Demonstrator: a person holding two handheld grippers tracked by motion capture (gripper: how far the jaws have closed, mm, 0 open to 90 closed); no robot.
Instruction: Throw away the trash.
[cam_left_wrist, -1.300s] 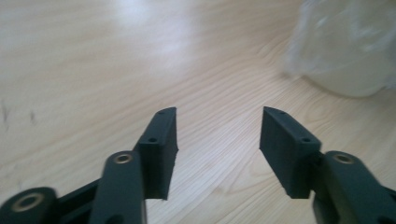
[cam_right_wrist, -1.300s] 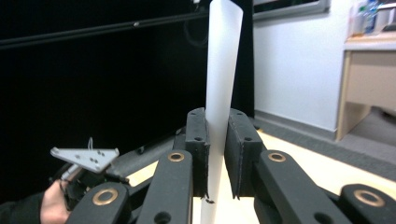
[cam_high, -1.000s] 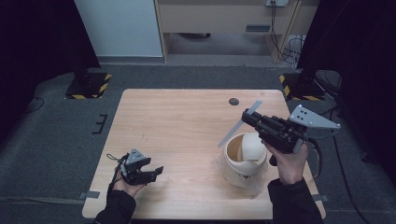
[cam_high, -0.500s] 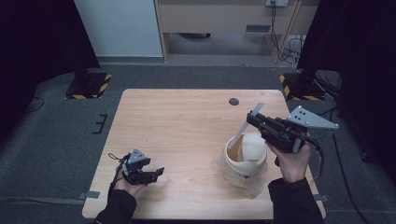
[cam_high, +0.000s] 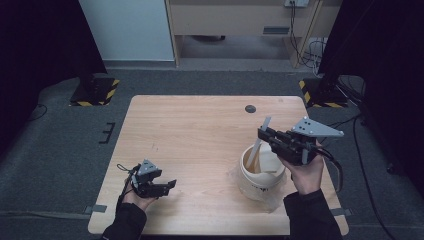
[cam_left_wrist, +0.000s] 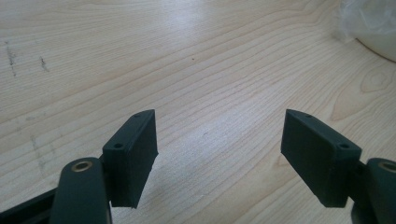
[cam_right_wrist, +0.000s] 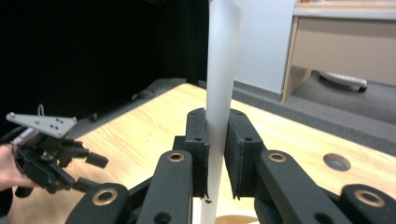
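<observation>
My right gripper (cam_high: 263, 133) is clamped on a pale flat stick (cam_right_wrist: 220, 88), both jaws pressed against its faces, above the white bucket (cam_high: 260, 172). The stick's lower end slants down into the bucket's mouth. The bucket stands on the wooden table (cam_high: 200, 130), toward its right near corner. My left gripper (cam_left_wrist: 219, 154) hovers low over bare tabletop well left of the bucket, jaws spread wide, holding nothing.
</observation>
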